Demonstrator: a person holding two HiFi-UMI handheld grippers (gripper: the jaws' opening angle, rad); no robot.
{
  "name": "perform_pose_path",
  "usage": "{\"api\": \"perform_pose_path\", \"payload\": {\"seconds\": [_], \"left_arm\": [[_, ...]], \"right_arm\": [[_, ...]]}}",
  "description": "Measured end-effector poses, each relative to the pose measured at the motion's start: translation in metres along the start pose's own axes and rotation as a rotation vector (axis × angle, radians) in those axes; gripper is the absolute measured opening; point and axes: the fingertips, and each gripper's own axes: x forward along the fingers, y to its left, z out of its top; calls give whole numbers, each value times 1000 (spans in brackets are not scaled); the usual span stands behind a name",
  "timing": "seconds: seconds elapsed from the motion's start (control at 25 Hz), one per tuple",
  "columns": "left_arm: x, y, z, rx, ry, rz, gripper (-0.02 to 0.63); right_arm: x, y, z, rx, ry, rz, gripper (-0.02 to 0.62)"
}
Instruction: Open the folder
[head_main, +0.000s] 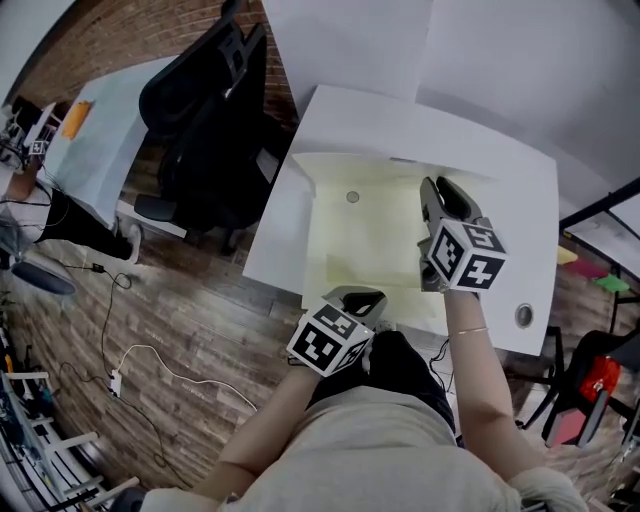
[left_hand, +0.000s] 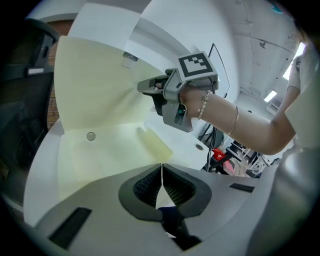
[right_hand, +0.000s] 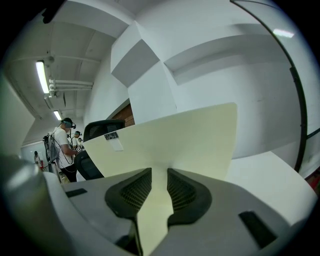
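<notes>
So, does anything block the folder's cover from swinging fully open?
Nothing visible does. The right tongs hold the cover raised, the left tongs grip the lower sheet, and the table behind shows nothing lying there.

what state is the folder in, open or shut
Open. The right gripper holds the folder's cover lifted upright, off the lower leaf, which lies flat on the table with the left gripper pinching its near edge.

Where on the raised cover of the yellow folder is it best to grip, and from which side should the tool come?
Grip the cover at its free side edge, coming edge-on from the right, as the right tool does. It is a thin sheet standing up from its fold, so only an edge fits between jaws. The left tool pins the lower leaf.
</notes>
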Motion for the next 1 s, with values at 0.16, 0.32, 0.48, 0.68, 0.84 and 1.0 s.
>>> {"api": "perform_pose_path", "payload": {"seconds": [0.16, 0.32, 0.48, 0.68, 0.84, 1.0], "left_arm": [[-4, -1, -2, 16, -2, -7, 21], [-8, -3, -5, 25, -10, -14, 21], [-13, -1, -1, 18, -53, -20, 21], [-21, -1, 7, 24, -108, -24, 21], [-29, -2, 13, 30, -153, -35, 21], [-36, -5, 19, 43, -215, -59, 21]], "right_arm": [[-13, 4, -7, 9, 0, -9, 98], [-27, 8, -17, 20, 5, -18, 98], [-40, 13, -27, 26, 12, -29, 98], [-56, 20, -41, 23, 26, -40, 98], [-69, 25, -54, 29, 35, -52, 98], [-80, 29, -67, 37, 48, -61, 95]]}}
